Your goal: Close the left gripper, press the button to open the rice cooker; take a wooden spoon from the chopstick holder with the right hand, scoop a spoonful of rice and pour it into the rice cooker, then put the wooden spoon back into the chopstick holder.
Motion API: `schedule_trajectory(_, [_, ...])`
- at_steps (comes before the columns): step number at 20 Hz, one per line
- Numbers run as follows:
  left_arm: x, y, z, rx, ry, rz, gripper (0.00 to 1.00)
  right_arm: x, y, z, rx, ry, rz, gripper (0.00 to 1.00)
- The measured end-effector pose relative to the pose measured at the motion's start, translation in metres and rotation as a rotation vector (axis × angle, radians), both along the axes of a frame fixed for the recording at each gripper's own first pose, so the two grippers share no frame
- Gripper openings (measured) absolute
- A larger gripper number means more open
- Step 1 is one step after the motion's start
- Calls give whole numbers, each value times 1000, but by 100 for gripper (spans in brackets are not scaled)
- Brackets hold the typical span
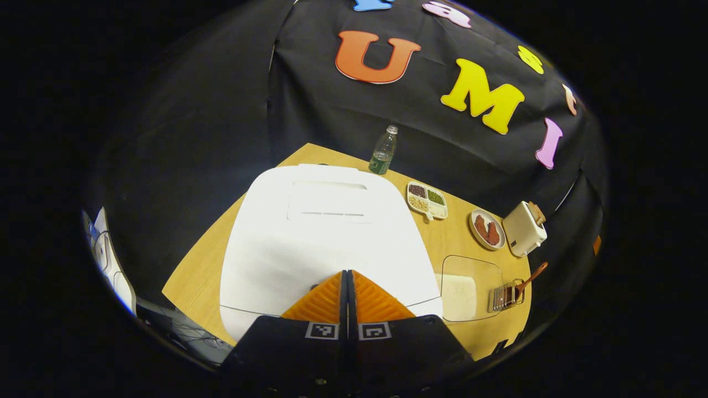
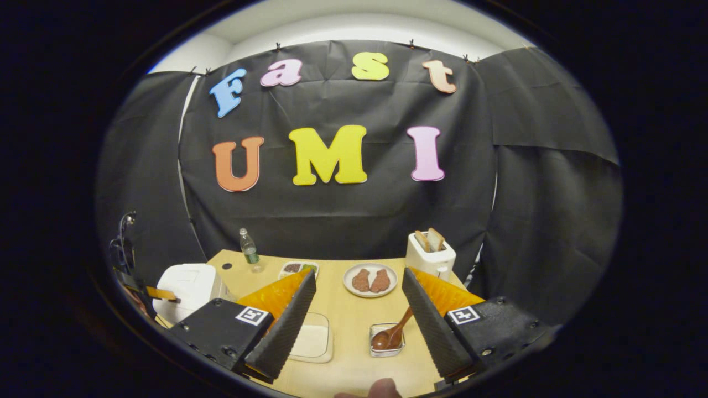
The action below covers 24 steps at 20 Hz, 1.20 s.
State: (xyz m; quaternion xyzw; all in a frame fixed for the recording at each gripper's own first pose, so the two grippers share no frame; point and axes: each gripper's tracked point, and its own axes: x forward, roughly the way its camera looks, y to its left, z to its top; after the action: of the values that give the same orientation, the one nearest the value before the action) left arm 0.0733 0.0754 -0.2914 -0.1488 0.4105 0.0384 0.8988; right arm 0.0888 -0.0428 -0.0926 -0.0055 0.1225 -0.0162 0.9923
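A: Left gripper (image 1: 347, 276) — fingers pressed together, tips over the front edge of the rice cooker (image 1: 323, 237), lid down. The button is hidden under the tips; contact cannot be told.

B: Right gripper (image 2: 354, 315) — spread wide, holding nothing. Wooden spoon (image 2: 391, 333) stands in the chopstick holder (image 2: 386, 340) just ahead between the fingers, handle leaning up and right. The press falls to the left; the right waits.

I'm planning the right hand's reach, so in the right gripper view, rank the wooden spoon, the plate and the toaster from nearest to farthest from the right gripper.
1. Wooden spoon, in the chopstick holder between the open fingers of the right gripper.
2. Plate, mid-table, behind the spoon.
3. Toaster, at the back right edge.
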Motion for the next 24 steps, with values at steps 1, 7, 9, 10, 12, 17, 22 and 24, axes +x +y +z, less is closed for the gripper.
schedule_trajectory(1, [2, 0, 1, -8, -23, 10, 0, 1, 4, -1, 3, 4, 8, 100])
schedule_trajectory(7, [8, 6, 21, 35, -123, 25, 0, 0, 24, 7, 0, -6, 72, 100])
schedule_trajectory(9, [26, 8, 65, 29, -290, 67, 0, -2, 22, 17, -9, -33, 77, 98])
schedule_trajectory(10, [34, 12, 84, 56, -369, 74, 2, -3, 20, 21, -7, -51, 73, 100])
schedule_trajectory(12, [48, 21, 124, 148, -511, 57, 10, -5, 19, 23, 4, -66, 72, 97])
schedule_trajectory(17, [56, 11, 194, 268, -649, 58, 75, -13, 5, 30, 31, -83, 53, 100])
schedule_trajectory(22, [35, -20, 216, 288, -707, 21, 96, -20, -30, 24, 31, -87, 16, 97])
schedule_trajectory(24, [26, -34, 219, 285, -713, 12, 94, -21, -47, 13, 34, -65, 6, 97])
